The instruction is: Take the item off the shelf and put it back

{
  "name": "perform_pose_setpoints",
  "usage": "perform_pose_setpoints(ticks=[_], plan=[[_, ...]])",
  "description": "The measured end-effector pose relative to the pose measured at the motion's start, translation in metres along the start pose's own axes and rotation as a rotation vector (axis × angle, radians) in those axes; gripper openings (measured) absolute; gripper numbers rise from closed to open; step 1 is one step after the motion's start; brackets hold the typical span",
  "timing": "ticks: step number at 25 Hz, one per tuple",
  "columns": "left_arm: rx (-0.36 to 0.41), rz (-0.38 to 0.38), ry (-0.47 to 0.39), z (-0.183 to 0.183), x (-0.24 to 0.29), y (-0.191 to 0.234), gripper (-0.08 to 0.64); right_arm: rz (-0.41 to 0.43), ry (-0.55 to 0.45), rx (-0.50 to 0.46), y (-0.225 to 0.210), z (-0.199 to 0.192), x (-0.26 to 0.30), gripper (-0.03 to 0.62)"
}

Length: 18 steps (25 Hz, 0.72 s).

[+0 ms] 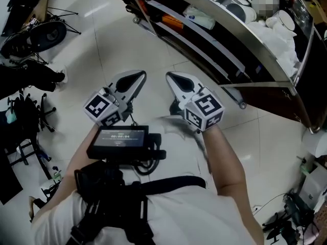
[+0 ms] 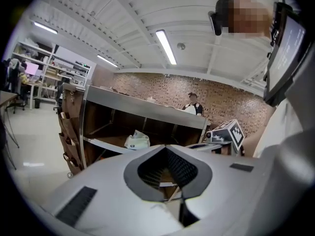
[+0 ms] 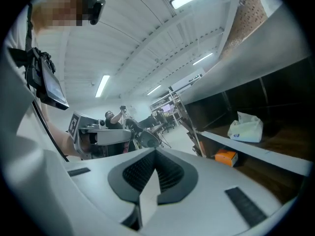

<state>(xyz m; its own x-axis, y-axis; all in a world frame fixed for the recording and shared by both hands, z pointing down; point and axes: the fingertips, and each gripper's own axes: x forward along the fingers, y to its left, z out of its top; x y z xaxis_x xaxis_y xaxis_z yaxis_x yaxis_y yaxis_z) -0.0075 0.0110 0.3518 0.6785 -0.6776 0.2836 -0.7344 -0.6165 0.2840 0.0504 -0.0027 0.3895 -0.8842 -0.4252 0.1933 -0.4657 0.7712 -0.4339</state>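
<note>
1. A person stands on a pale tiled floor (image 1: 102, 50) with the left gripper (image 1: 138, 76) and the right gripper (image 1: 171, 76) held side by side in front of the body, their tips near each other but apart.
2. The left gripper's jaws are together at the tips, with nothing between them.
3. The right gripper's jaws are likewise pressed together and empty.
4. Both grippers point toward an open-fronted shelf unit (image 2: 147, 107), which runs across the upper right of the head view, well apart from the tips.
5. A white packet (image 2: 137, 140) lies on the unit's middle board, untouched by either gripper.
6. An orange box (image 3: 226, 157) sits on the level below that board, lower than the white packet and a little to its side.
7. White cloths (image 1: 278, 37) are heaped on the top of the shelf unit, close to some cups (image 1: 240, 11).
8. A black device with a screen (image 1: 118, 139) hangs at the person's chest, just behind the left gripper's marker cube (image 1: 102, 108).
9. Another person (image 2: 192, 104) is seen beyond the shelf unit in the left gripper view, before a brick-patterned wall.
</note>
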Motion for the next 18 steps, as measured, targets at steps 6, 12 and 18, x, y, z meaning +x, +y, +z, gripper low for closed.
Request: perform_pose_setpoints(ticks=[6,12,18], plan=[[0.009,-0.039,0.031,0.009,0.041,0.022,0.008,-0.032,-0.017,0.021,-0.047,0.016,0.016,0.008],[-0.004,-0.021,0.023,0.013,0.052,0.046,0.008,-0.049,-0.009,0.006,-0.066,0.028,0.027,0.008],[-0.004,-0.059,0.019,0.019,0.061,0.060,0.008,-0.089,-0.008,0.000,-0.072,0.036,0.038,0.008]])
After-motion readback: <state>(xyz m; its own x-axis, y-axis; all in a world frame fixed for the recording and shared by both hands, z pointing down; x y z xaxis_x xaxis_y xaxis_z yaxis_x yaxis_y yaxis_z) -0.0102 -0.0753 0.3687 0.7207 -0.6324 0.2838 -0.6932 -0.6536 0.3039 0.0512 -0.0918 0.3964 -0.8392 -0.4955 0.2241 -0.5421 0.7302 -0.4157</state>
